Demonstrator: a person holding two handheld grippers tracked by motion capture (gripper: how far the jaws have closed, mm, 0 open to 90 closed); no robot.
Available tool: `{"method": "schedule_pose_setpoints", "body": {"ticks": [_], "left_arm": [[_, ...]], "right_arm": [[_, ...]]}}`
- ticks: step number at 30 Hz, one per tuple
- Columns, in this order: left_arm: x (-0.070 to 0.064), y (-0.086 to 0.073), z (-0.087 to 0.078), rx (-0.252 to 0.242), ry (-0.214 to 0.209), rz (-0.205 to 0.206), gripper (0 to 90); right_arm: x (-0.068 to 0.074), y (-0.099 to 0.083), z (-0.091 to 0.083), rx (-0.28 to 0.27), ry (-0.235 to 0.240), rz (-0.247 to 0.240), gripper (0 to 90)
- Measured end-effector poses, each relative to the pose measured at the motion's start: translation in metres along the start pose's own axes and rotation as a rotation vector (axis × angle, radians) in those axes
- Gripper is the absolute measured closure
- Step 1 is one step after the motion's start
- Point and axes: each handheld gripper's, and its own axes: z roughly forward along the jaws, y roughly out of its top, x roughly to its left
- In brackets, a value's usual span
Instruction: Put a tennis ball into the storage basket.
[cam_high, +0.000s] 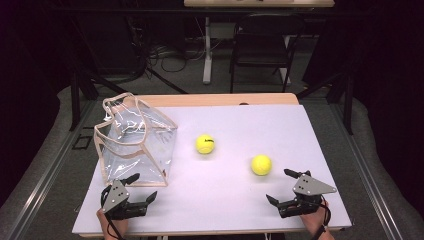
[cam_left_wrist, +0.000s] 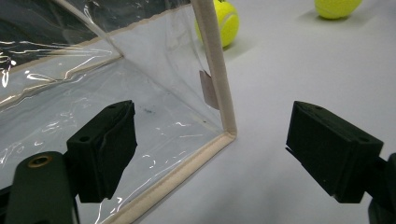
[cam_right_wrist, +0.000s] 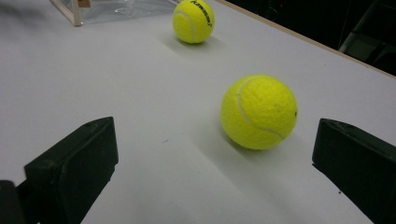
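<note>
White table (cam_high: 300, 125) carries two tennis balls (cam_high: 205, 144) (cam_high: 261, 165), one clear bag (cam_high: 135, 142); both grippers (cam_high: 137, 187) (cam_high: 285, 187) gape, empty.

Open table (cam_high: 225, 195) around both balls (cam_high: 261, 165)

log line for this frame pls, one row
left tongs: open, at clear bag corner | right tongs: open, facing near tennis ball | far tennis ball: on table

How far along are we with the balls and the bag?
Nothing is packed yet: both tennis balls, near and far, lie on the table outside the clear bag. The open right gripper faces the near ball; the open left gripper sits by the bag.
</note>
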Motion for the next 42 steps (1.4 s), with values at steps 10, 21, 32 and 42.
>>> {"method": "schedule_pose_setpoints", "body": {"ticks": [10, 21, 32, 42], "left_arm": [[0.0, -0.001, 0.0, -0.003, 0.004, -0.007, 16.0], [0.0, -0.002, 0.0, 0.004, 0.004, -0.011, 16.0], [0.001, -0.002, -0.001, 0.002, 0.006, -0.007, 16.0], [0.001, -0.002, 0.0, 0.006, 0.002, -0.008, 16.0]], "right_arm": [[-0.001, 0.005, -0.001, 0.014, 0.013, 0.022, 0.0], [-0.002, 0.016, 0.006, 0.062, 0.011, 0.035, 0.0], [-0.01, 0.03, 0.018, 0.116, 0.008, 0.065, 0.0], [-0.014, 0.038, 0.029, 0.158, 0.015, 0.074, 0.1]]}}
